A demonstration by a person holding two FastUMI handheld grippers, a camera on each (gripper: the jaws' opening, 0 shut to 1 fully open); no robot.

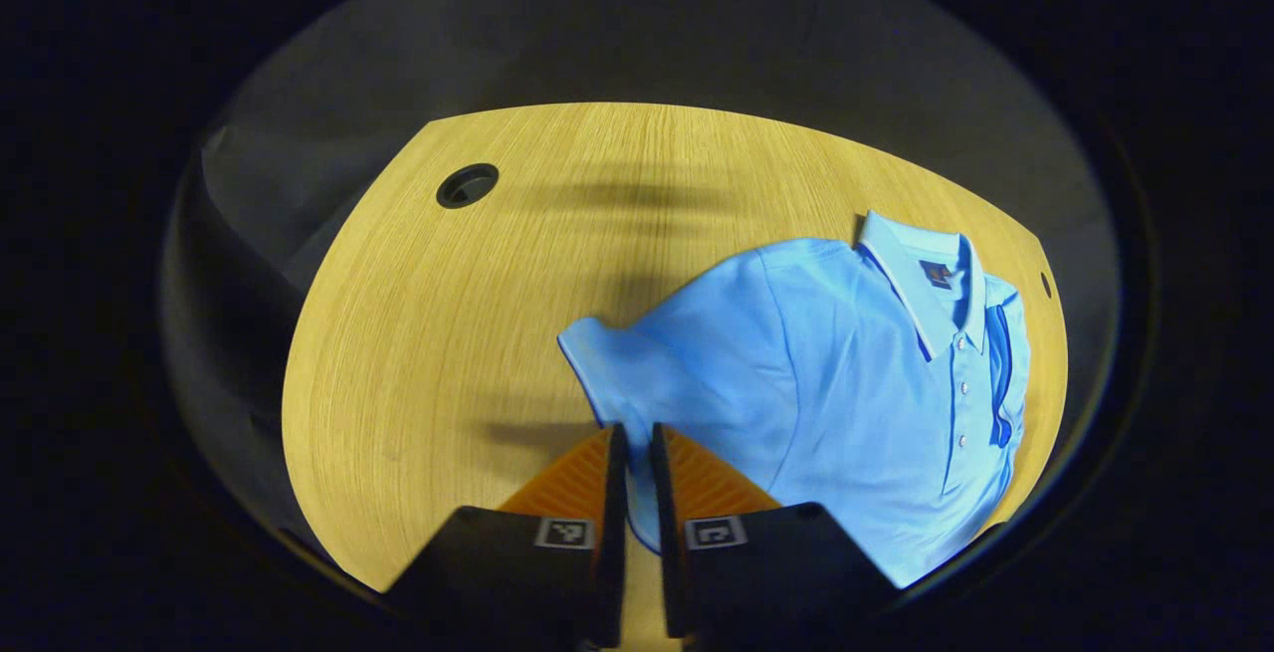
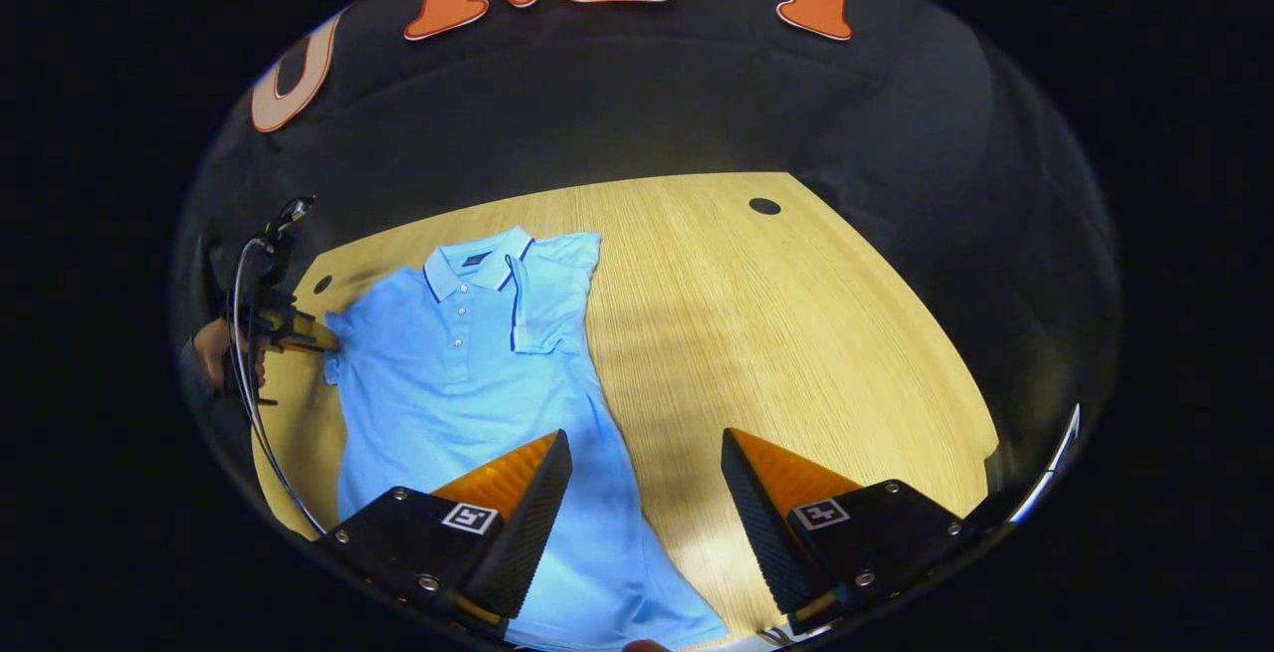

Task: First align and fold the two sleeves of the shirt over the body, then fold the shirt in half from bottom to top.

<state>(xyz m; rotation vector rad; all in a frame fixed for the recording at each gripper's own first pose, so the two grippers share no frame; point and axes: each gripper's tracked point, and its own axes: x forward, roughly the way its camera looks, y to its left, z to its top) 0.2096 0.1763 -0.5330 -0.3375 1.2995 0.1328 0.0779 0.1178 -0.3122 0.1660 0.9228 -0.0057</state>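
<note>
A light blue polo shirt (image 1: pixel 846 373) lies flat on the wooden table (image 1: pixel 448 333), collar at the far side. My left gripper (image 1: pixel 637 430) is shut on the edge of the spread sleeve (image 1: pixel 607 363), with blue cloth pinched between its fingers. The other sleeve (image 1: pixel 1000 373), trimmed in dark blue, lies folded over the body. In the right gripper view the shirt (image 2: pixel 448 373) lies to the left, the folded sleeve (image 2: pixel 542 304) rests on its chest, and the left gripper (image 2: pixel 299 338) holds the far sleeve. My right gripper (image 2: pixel 645 445) hangs open above the shirt's lower side edge, holding nothing.
The table (image 2: pixel 796 333) has round cable holes (image 1: pixel 467 185) (image 2: pixel 764 206) near its far corners. A hand (image 2: pixel 211 353) and a cable (image 2: pixel 244 333) show behind the left gripper. Bare wood stretches to the shirt's right in the right gripper view.
</note>
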